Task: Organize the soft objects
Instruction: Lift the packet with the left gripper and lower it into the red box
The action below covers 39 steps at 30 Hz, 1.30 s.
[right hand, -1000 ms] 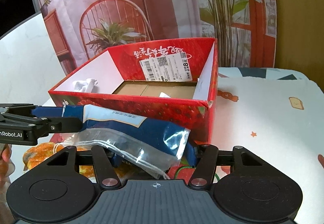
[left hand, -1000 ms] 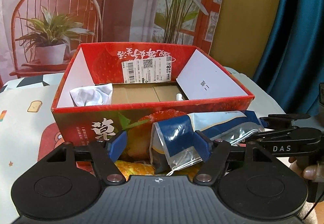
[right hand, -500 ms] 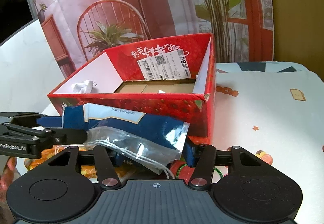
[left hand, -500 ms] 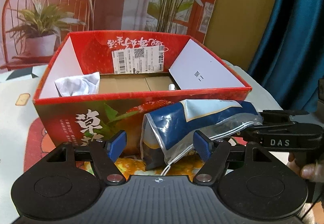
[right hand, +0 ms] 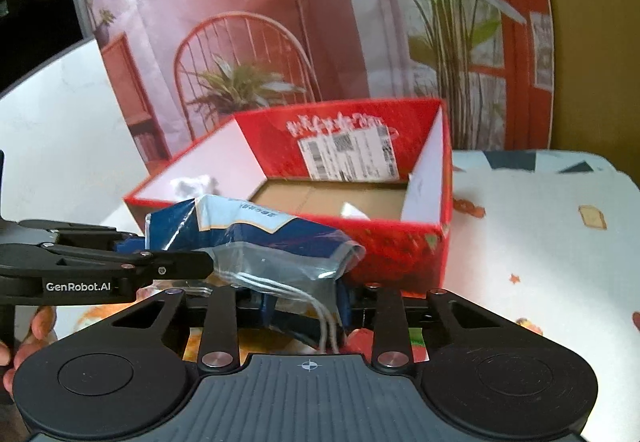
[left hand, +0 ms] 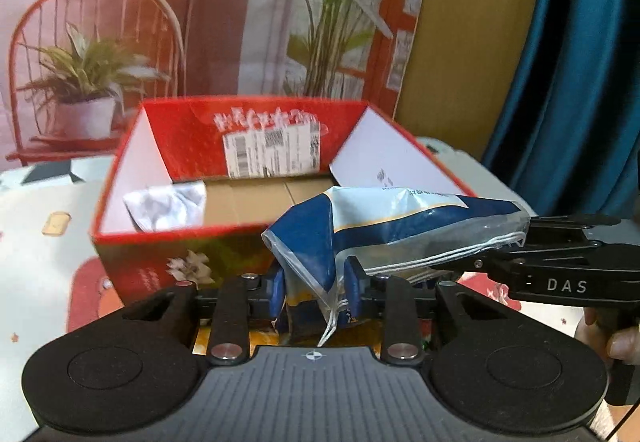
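A blue and white plastic bag (left hand: 384, 226) with white drawstrings hangs between both grippers, level with the near rim of the red strawberry box (left hand: 176, 238). My left gripper (left hand: 314, 286) is shut on the bag's left end. My right gripper (right hand: 306, 306) is shut on its other end; the bag (right hand: 272, 238) drapes over it. The right gripper's body shows in the left wrist view (left hand: 560, 274), and the left gripper's body in the right wrist view (right hand: 100, 266). A crumpled white cloth (left hand: 166, 204) lies in the box's left corner.
The red box (right hand: 400, 254) is open on top, with a cardboard floor and a shipping label (left hand: 272, 154) on its far wall. It stands on a patterned tablecloth (right hand: 540, 242). Orange patterned items lie under the grippers (left hand: 360, 330). A blue curtain (left hand: 580, 82) hangs at right.
Both grippers have closed on the bag's ends and lifted it from in front of the box to the level of its near rim. The views have risen and show more of the box's inside.
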Tool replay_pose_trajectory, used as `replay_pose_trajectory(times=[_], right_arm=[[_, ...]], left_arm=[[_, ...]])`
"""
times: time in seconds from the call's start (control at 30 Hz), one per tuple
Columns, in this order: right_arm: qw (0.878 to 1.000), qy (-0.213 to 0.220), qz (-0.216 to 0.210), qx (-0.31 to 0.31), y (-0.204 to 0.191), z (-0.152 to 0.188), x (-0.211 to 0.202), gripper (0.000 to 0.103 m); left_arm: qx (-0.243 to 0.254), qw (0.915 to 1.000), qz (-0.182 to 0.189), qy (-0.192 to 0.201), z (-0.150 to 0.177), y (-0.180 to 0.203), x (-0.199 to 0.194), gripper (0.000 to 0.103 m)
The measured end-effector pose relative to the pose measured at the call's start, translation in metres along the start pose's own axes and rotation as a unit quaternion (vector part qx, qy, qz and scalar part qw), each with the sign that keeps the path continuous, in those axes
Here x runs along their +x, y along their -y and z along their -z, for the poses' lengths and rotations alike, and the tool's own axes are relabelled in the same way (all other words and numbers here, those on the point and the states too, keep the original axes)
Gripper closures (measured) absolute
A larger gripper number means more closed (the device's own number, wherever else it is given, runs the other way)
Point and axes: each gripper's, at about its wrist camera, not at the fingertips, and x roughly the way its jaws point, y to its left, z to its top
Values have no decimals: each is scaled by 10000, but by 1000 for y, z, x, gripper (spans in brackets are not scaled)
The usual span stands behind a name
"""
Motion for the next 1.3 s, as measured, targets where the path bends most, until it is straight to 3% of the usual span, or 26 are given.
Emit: replay_pose_trajectory(times=[0.37, 0.73, 1.0, 1.3], right_arm=[[9987, 395, -169, -280, -29, -46, -30, 76], [9963, 632, -250, -521, -45, -97, -31, 76], [9966, 595, -277, -508, -38, -128, -7, 76], [9978, 358, -205, -524, -19, -161, 51, 76]], left_arm=[[-10, 9978, -143, 647, -31, 2, -47, 72], [-60, 9957, -228, 897, -67, -5, -58, 72], [-138, 9968, -221, 750, -96, -21, -37, 72], [-336, 9986, -232, 350, -126, -53, 20, 72]])
